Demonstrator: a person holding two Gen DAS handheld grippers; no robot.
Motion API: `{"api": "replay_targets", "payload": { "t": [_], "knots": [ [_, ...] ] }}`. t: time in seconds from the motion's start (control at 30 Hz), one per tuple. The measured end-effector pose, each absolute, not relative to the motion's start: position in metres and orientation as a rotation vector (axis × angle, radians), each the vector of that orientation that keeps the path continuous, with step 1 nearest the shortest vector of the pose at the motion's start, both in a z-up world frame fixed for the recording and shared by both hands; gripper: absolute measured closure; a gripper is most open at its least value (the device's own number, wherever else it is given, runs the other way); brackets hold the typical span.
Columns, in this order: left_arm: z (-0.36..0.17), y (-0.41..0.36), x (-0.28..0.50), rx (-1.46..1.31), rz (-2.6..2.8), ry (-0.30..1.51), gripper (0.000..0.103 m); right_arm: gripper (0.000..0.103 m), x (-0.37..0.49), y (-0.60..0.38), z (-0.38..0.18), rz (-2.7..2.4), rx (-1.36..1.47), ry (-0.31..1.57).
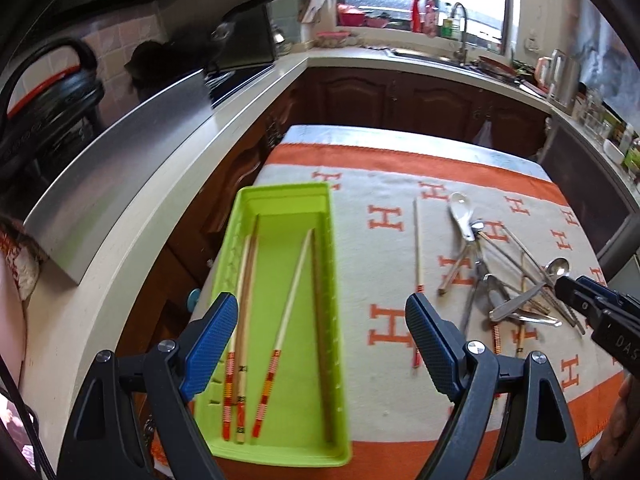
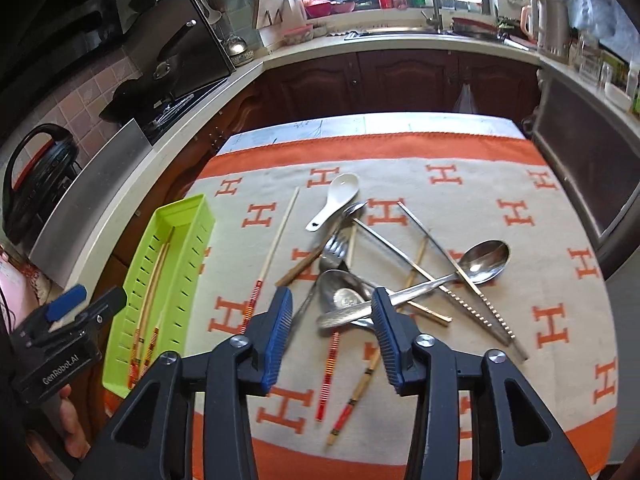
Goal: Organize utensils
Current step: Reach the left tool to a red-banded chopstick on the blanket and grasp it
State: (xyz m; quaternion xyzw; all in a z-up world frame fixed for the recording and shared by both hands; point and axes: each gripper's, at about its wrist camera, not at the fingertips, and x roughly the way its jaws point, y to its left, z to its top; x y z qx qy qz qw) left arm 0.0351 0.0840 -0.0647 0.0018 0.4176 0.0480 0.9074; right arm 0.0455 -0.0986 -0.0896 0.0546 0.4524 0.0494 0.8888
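A lime-green tray lies at the table's left edge and holds chopsticks with red-striped ends. My left gripper hovers open over the tray's near end, with nothing between its fingers. To the right, a pile of metal spoons, a fork and chopsticks lies on the cloth. A white ceramic spoon rests at its far side, and a single chopstick lies to its left. My right gripper hangs above the pile's near side, jaws apart and gripping nothing.
The table wears a cream cloth with orange H marks and an orange border. A pale countertop with a steel panel runs close along the left. Dark cabinets and a sink stand behind. A person's hand holds the left gripper.
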Motion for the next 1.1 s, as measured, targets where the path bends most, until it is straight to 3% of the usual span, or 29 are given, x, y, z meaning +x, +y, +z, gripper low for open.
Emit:
{"api": "replay_targets", "payload": {
  "t": [0.3, 0.43, 0.57, 0.8, 1.1],
  "knots": [
    [-0.055, 0.032, 0.054, 0.043, -0.011, 0.869, 0.019, 0.053, 0.034, -0.144, -0.087, 0.107, 0.177, 0.907],
    [-0.069, 0.025, 0.078, -0.018, -0.032, 0.947, 0.035, 0.053, 0.034, -0.163, -0.093, 0.109, 0.202, 0.926],
    [-0.091, 0.012, 0.101, 0.003, -0.05, 0.992, 0.038, 0.053, 0.037, -0.178, -0.104, 0.112, 0.221, 0.944],
    [-0.136, 0.005, 0.148, -0.058, -0.105, 1.095, 0.066, 0.053, 0.052, -0.189, -0.129, 0.14, 0.271, 0.995],
    [-0.18, 0.004, 0.179, -0.037, -0.039, 1.162, 0.07, 0.053, 0.069, -0.195, -0.153, 0.163, 0.279, 1.032]
  ]
}}
